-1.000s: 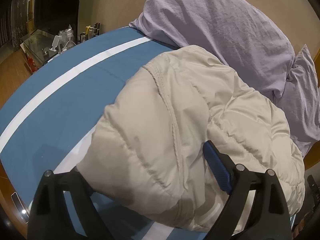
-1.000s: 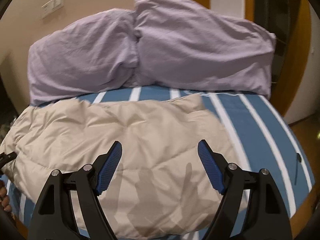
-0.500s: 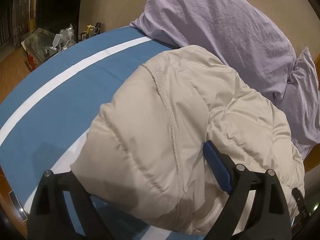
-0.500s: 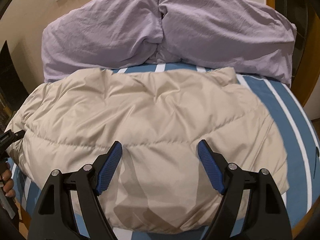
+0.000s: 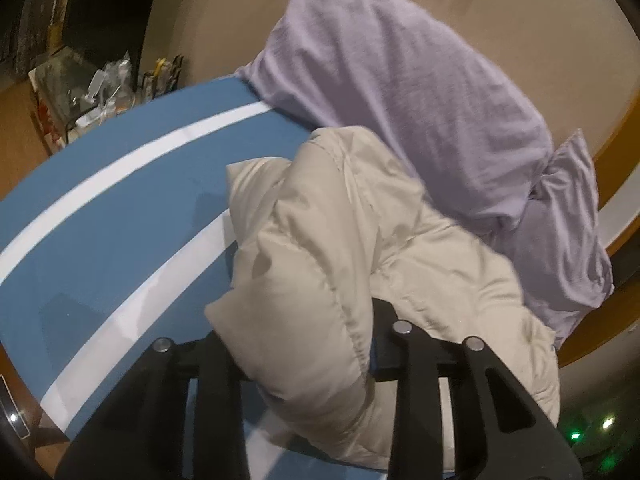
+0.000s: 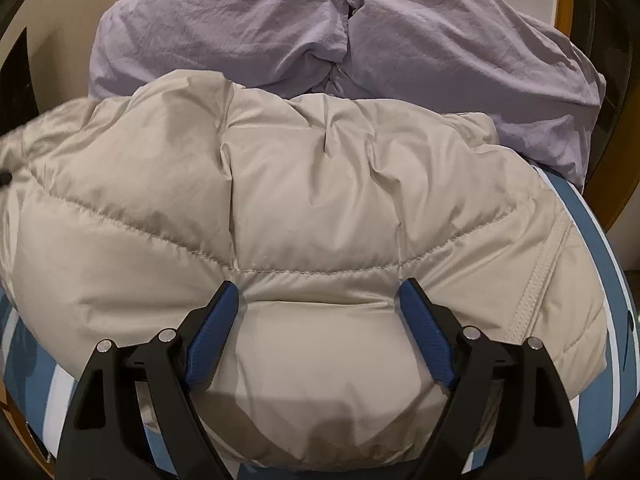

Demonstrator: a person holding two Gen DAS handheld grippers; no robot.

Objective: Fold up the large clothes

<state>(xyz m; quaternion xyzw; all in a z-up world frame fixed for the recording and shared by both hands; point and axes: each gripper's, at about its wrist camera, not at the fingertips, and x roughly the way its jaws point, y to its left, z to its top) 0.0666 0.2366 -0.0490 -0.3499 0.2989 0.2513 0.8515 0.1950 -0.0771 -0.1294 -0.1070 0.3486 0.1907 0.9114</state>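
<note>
A beige puffer jacket [image 6: 312, 216] lies across the blue striped bed [image 5: 120, 216]. In the left wrist view its side [image 5: 320, 272] is bunched up and lifted off the sheet. My left gripper [image 5: 300, 344] is shut on this bunched edge; the fabric hides both fingertips. My right gripper [image 6: 320, 312] is open, its blue pads [image 6: 424, 332] low over the jacket's near hem, which bulges between them.
Two lilac pillows [image 6: 360, 32] lie against the beige wall behind the jacket, touching its far edge. A cluttered bedside stand [image 5: 100, 88] is past the bed's far left corner. Wooden floor [image 5: 16, 148] lies beyond the bed's left edge.
My left gripper has closed on the jacket's side and pulled it up and inward, baring more sheet. My right gripper has moved forward and down, close over the jacket.
</note>
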